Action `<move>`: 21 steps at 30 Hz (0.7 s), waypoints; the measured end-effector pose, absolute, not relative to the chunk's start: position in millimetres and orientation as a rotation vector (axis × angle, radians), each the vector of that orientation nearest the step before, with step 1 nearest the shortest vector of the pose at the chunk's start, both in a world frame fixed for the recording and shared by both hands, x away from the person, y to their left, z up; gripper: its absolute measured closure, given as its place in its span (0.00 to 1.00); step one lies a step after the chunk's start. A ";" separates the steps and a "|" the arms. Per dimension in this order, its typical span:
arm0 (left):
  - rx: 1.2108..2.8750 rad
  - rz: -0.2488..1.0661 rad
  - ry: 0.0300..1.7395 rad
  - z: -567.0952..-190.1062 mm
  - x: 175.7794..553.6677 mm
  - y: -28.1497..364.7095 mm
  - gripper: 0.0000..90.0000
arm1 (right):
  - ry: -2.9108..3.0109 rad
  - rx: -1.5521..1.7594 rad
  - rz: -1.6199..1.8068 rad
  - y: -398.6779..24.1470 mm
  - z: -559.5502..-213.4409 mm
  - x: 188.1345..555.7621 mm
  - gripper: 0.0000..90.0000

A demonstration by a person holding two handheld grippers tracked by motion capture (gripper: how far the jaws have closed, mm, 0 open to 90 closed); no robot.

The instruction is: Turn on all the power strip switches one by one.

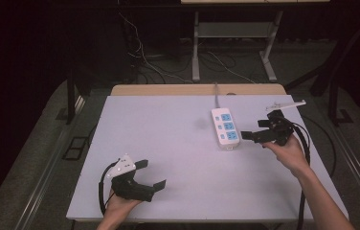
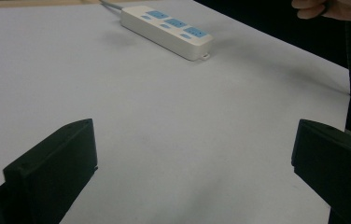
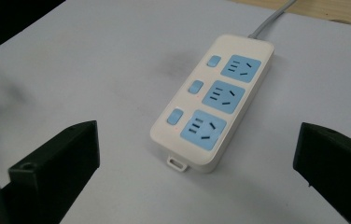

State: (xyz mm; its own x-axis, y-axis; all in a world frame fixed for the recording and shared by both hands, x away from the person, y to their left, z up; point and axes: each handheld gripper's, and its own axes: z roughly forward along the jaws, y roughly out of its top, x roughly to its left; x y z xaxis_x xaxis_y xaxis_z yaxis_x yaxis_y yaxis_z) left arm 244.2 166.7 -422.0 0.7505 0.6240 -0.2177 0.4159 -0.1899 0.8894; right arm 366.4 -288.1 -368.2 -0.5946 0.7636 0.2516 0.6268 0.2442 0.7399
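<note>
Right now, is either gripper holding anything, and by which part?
Nothing is held. The right gripper is open beside the power strip, jaws clear of it. The left gripper is open over the bare table.

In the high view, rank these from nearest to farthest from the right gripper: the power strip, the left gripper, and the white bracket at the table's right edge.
1. Power strip, just left of the right gripper.
2. White bracket, just beyond it at the table's far right edge; close to the strip's rank, slightly farther.
3. Left gripper, far across the table, near-left.
</note>
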 end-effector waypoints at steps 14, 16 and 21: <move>1.820 0.234 0.808 -421.5 243.3 166.8 0.00 | 2.324 1.299 1.341 -290.4 -380.2 302.9 0.01; 1.820 0.234 0.809 -421.5 243.2 166.9 0.00 | 2.319 1.296 1.354 -289.7 -386.6 293.4 0.01; 1.823 0.235 0.805 -421.6 243.1 166.8 0.00 | 2.297 1.305 1.378 -290.8 -398.5 274.0 0.01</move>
